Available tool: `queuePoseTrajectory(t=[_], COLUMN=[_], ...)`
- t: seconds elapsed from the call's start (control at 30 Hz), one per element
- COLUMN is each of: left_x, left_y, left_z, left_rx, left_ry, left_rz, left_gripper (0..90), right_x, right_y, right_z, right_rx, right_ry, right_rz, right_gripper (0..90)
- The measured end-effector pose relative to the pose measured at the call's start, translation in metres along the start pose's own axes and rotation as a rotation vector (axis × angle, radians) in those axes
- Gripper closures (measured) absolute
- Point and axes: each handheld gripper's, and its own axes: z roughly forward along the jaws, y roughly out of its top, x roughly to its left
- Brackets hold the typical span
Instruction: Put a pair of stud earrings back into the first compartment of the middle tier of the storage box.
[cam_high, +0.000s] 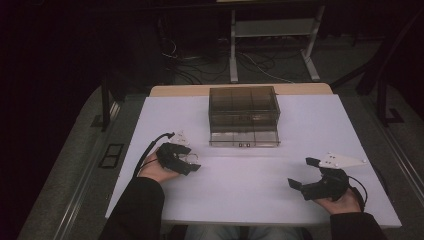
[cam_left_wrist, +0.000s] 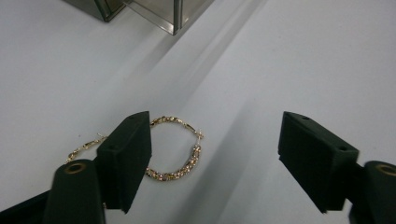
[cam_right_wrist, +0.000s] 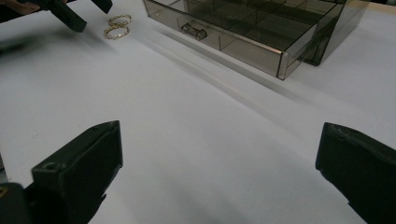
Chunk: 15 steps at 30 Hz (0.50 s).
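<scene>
On the left of the white surface (cam_high: 240, 185), your left gripper (cam_high: 186, 161) hangs low over 2 gold hoop earrings. In the left gripper view its jaws stand apart, pressing on nothing. The nearer earring (cam_left_wrist: 180, 151), studded with small stones, lies flat on the surface beside the left jaw, in the gap between the 2 jaws. The second earring (cam_left_wrist: 81, 149) lies mostly hidden behind that jaw, so you cannot tell whether the 2 hoops touch there. In the right gripper view they appear to lie side by side.

Toward the middle, at the far edge of the surface, sits a smoky clear organiser box (cam_high: 243, 106) with its drawer (cam_high: 244, 137) pulled out toward you. The drawer is split into compartments. The earrings lie near its front left corner, apart from it.

On the right, your right gripper (cam_high: 304, 174) rests near the front edge, well apart from the earrings and the box. Its jaws are spread wide with bare surface between them.
</scene>
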Motion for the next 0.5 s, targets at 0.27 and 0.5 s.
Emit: queuePoseTrajectory(t=[0.27, 0.5], left_x=[0.0, -0.001], left_y=[-0.005, -0.005], left_z=[0.007, 0.015], left_rx=[0.024, 0.047], left_ry=[-0.016, 0.003], left_rz=[0.023, 0.02], left_gripper=[42.8, 52.1], right_x=[0.001, 0.001], right_y=[0.0, 0.0], right_z=[0.002, 0.001], right_rx=[0.009, 0.008], right_ry=[0.004, 0.005], right_rz=[-0.007, -0.01], right_gripper=[0.0, 0.0])
